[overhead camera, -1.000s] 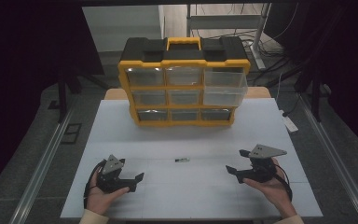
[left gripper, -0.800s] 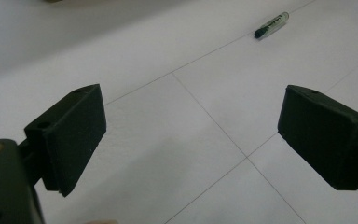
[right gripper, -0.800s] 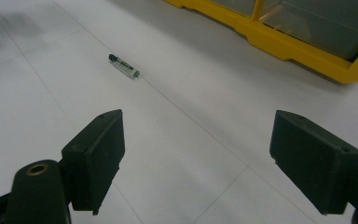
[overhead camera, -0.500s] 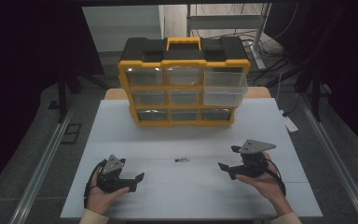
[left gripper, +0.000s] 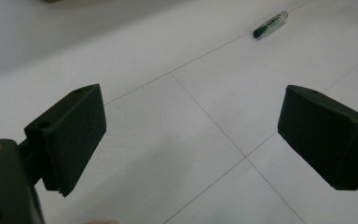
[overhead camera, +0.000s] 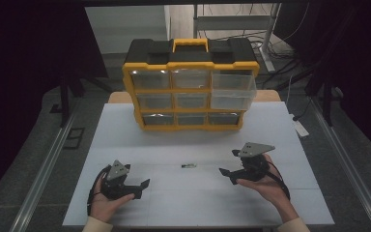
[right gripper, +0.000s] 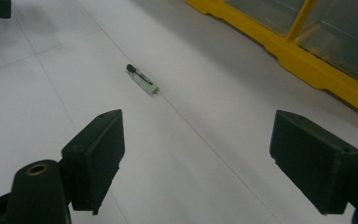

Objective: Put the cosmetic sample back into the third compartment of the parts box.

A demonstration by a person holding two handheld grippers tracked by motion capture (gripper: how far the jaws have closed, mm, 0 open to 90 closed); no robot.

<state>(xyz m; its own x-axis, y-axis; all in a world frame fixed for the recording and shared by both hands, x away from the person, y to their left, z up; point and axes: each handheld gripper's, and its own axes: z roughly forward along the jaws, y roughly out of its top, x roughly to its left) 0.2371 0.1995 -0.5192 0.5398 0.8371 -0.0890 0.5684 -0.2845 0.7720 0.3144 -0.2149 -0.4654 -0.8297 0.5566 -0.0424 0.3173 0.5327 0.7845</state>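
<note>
Right gripper point(overhead camera: 228, 175), held just above the white surface point(overhead camera: 188, 198) toward its near right corner, has its black jaws spread wide with nothing between them. It points left across the surface at the small clear tube with a dark cap point(overhead camera: 189, 166). In the right gripper view that tube point(right gripper: 143, 80) lies ahead of the open jaws and a little to the left of their midline, its long axis slanting away, dark cap at the far end.

Nearer the near left corner, the left gripper point(overhead camera: 142, 188) is likewise open and empty; in the left gripper view the tube point(left gripper: 270, 24) sits far off, up and to the right. By my judgement the right gripper is the nearer one and better lined up for the pick.

Beyond, toward the far edge, stands the yellow-and-black drawer organiser point(overhead camera: 189, 92), its top-right clear drawer point(overhead camera: 233, 82) pulled out.
</note>
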